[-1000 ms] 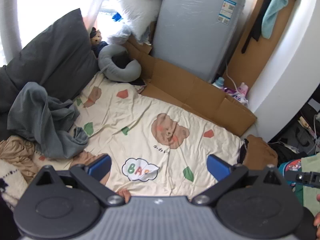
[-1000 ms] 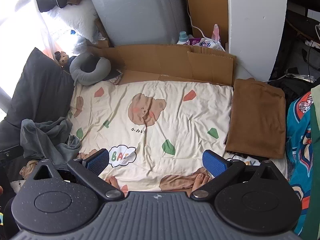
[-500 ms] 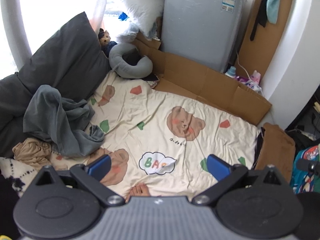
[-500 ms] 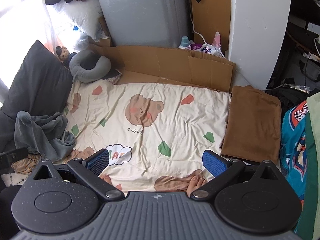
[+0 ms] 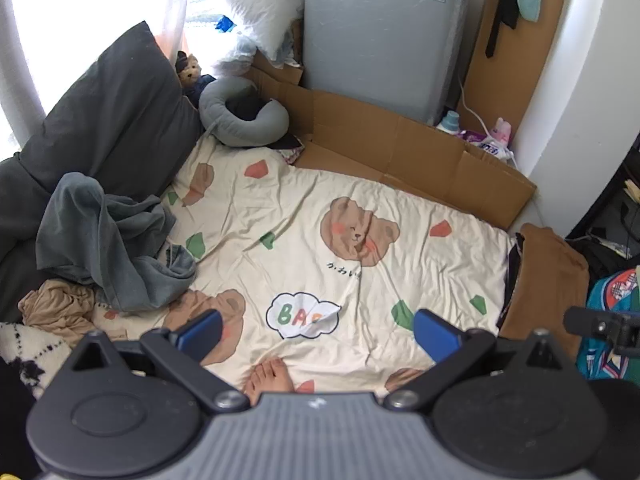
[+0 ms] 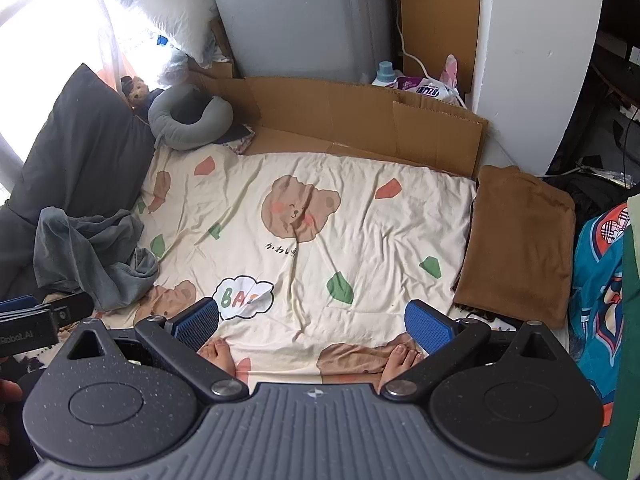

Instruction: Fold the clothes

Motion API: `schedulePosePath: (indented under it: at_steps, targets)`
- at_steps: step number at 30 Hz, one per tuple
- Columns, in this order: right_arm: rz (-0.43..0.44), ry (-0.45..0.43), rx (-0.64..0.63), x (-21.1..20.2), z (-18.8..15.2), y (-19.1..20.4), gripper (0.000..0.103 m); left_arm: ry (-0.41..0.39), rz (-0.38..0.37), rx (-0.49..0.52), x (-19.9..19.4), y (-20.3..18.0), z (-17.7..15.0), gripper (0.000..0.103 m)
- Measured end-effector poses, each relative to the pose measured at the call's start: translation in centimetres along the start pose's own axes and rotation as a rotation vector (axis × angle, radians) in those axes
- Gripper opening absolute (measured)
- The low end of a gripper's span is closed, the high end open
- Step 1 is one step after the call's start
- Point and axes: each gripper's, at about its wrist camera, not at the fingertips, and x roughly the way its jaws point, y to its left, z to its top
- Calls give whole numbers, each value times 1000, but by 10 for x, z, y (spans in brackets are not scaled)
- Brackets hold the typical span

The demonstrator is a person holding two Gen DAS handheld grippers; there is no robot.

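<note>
The crumpled grey garment lies at the left edge of the bear-print blanket, unfolded and awaiting pickup. A folded brown cloth sits set aside right. Left gripper and right gripper hover with fingers apart, empty.

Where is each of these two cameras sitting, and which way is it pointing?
Left wrist view: on the left gripper, high over the bear blanket, jaws open; one bare foot shows, and the right gripper pokes in at the right edge.
Right wrist view: on the right gripper, also looking down, jaws open; both feet show.
Shared: blanket, crumpled grey garment, folded brown cloth, cardboard.
</note>
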Motion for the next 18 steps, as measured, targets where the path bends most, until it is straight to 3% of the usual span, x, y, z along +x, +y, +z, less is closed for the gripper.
schedulePosePath:
  at_steps: [18]
  targets:
    - [6,3,5,2,-1,7,102,-2,12,28,1,-11,-1,102]
